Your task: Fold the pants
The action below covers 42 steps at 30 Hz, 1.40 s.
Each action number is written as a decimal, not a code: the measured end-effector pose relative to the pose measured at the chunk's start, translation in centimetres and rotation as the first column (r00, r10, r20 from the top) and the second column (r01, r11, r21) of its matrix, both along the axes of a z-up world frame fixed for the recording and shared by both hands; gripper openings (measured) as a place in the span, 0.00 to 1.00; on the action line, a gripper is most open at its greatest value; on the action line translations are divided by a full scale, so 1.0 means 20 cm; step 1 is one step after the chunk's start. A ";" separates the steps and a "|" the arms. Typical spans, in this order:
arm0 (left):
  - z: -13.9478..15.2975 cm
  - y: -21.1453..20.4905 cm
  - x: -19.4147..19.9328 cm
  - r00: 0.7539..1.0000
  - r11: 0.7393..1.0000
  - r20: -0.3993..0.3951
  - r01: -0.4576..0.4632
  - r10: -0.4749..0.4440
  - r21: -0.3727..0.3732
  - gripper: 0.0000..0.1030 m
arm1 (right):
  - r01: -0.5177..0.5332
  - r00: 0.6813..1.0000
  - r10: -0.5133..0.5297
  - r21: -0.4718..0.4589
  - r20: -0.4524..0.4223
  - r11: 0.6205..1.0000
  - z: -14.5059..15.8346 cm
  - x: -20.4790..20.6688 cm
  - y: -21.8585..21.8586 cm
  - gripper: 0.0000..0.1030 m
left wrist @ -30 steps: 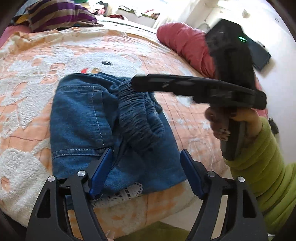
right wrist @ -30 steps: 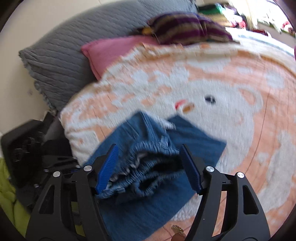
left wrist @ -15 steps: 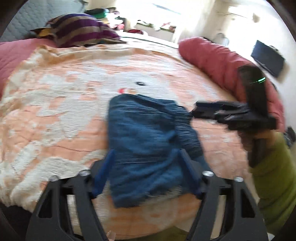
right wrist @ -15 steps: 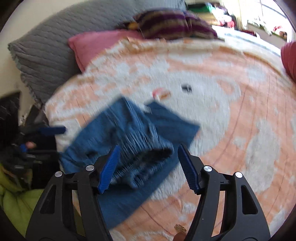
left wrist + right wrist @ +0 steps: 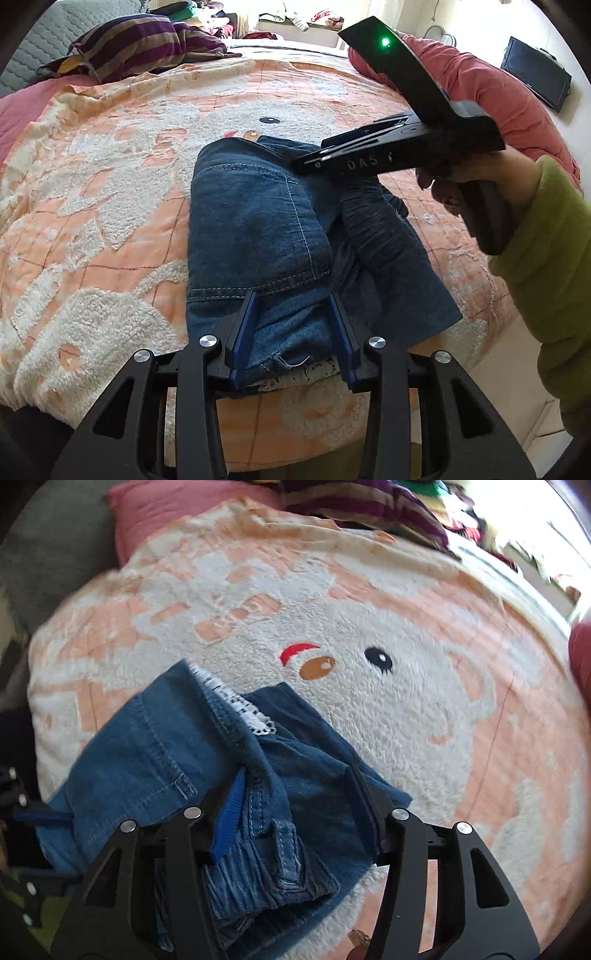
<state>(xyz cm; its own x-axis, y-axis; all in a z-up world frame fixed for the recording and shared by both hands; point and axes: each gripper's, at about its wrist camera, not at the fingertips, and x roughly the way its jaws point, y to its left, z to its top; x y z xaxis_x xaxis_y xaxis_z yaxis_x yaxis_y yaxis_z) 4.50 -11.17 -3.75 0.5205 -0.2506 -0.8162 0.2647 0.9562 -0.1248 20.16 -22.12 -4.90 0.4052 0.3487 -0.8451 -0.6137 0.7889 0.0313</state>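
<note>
On the near edge of the bed (image 5: 110,192), over a peach and white fleece blanket (image 5: 424,720), lie the blue denim pants (image 5: 255,229), folded into a thick bundle; pale stitching runs along their seams, a white lace trim (image 5: 243,709) peeps from one hem, and the gathered elastic waistband (image 5: 258,878) bunches at the front. The left gripper (image 5: 293,332) is closing with the hem end of the denim between its blue pads; the right gripper (image 5: 299,808), held by a hand (image 5: 476,181) in a green sleeve (image 5: 546,280), is also closing, its pads astride the waistband fold.
</note>
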 end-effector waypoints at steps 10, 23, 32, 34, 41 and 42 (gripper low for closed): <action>0.01 0.01 0.00 1.000 1.000 -0.008 -0.001 0.001 -0.008 0.39 | 0.034 0.997 -0.043 0.139 0.064 0.990 0.16 -0.11 -0.12 0.56; 0.16 0.19 -0.07 0.998 0.992 0.029 -0.046 0.050 -0.116 0.54 | -0.112 0.970 0.059 0.221 0.235 0.969 0.42 -0.65 -0.30 0.72; 0.27 0.39 0.03 0.986 0.980 0.052 -0.148 0.156 -0.135 0.49 | -0.346 0.917 0.313 0.101 0.249 0.933 0.30 -1.06 -0.08 0.60; 0.26 0.36 0.08 0.991 0.982 0.034 -0.123 0.129 -0.144 0.35 | -0.364 0.909 0.334 0.082 0.252 0.928 0.28 -1.08 -0.05 0.51; 0.16 0.23 0.24 0.997 0.989 -0.058 -0.052 0.045 -0.137 0.33 | -0.448 0.847 0.448 -0.067 0.286 0.891 0.21 -1.06 0.17 0.30; 0.14 0.22 0.26 0.997 0.989 -0.070 -0.047 0.037 -0.137 0.33 | -0.448 0.847 0.448 -0.067 0.286 0.891 0.21 -1.06 0.17 0.28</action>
<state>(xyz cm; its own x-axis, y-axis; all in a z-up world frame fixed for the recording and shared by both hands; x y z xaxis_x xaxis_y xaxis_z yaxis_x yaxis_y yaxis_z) 9.67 -6.77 -0.91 0.4778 -0.3430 -0.8087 0.2111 0.9385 -0.2733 -0.94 -18.64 -0.80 0.4280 0.5524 -0.7153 -0.8824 0.4264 -0.1987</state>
